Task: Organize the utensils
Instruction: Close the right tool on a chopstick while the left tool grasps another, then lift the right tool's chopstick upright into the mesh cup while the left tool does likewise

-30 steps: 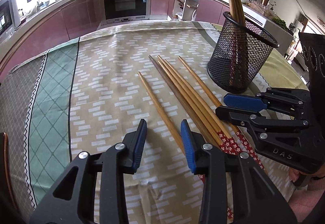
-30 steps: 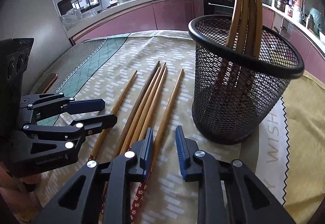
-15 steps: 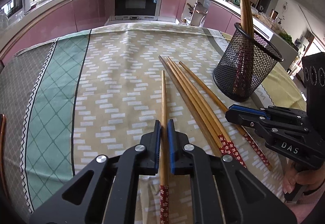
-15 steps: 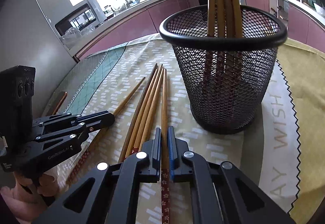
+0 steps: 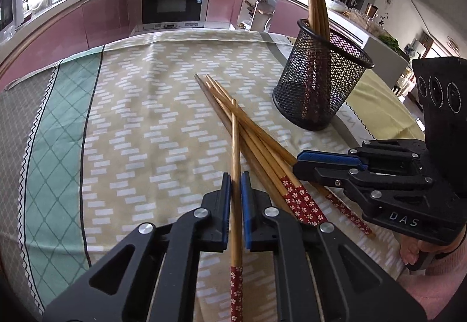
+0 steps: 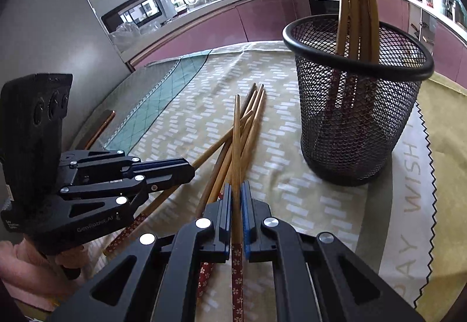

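Observation:
My left gripper (image 5: 235,182) is shut on a wooden chopstick (image 5: 235,152) with a red flowered end, lifted and crossing over several chopsticks (image 5: 256,144) that lie on the tablecloth. My right gripper (image 6: 236,190) is shut on another chopstick (image 6: 236,147), held above the same pile (image 6: 248,123). The black mesh holder (image 5: 318,88) stands upright at the right with several chopsticks in it; it also shows in the right wrist view (image 6: 356,106). The right gripper (image 5: 300,167) shows in the left view; the left gripper (image 6: 191,170) shows in the right view.
A patterned tablecloth (image 5: 140,123) covers the round table. Pink kitchen cabinets and an oven (image 5: 172,1) stand behind it. A microwave (image 6: 137,10) sits on the counter at left. A chair back (image 6: 99,129) shows at the table's left edge.
Both grippers went from open to shut on a chopstick each. Both have since lifted their chopsticks off the cloth, and the left one now crosses over the pile.

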A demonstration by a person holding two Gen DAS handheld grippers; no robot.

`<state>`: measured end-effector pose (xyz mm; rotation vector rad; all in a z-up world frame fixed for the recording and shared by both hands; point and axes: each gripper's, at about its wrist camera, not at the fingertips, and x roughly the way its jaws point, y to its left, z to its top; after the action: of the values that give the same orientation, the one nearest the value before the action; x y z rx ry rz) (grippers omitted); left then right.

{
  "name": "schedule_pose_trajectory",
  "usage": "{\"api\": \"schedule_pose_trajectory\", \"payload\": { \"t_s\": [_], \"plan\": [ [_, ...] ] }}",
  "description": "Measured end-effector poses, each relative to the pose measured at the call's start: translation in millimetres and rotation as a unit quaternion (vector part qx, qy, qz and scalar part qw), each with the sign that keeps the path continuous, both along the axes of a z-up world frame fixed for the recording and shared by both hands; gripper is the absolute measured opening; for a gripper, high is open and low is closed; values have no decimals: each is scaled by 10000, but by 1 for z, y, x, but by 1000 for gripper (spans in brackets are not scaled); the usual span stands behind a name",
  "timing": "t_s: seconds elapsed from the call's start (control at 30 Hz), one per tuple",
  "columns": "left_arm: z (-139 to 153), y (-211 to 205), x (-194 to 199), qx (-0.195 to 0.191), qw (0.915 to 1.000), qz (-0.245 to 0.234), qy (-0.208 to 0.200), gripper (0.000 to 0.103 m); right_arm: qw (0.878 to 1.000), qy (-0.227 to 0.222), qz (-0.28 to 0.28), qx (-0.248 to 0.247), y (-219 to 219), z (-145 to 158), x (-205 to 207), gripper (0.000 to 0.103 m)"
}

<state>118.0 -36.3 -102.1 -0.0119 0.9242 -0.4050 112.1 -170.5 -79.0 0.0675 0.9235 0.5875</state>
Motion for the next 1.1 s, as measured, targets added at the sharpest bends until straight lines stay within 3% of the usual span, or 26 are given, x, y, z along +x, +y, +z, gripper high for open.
{"api": "schedule_pose_trajectory", "payload": {
  "t_s": [0.57,0.87,1.1],
  "plan": [
    [-5,-10,22,276,9994,-203,104,13,9998,138,29,-115,8,-7,23,9],
    [4,-2,19,81,10000,-22,51,7,9995,27,-59,322,-7,3,14,6],
    [37,2,6,-176,9994,-95,-300,7,9968,-273,64,746,-20,31,-2,6]
  ]
}}
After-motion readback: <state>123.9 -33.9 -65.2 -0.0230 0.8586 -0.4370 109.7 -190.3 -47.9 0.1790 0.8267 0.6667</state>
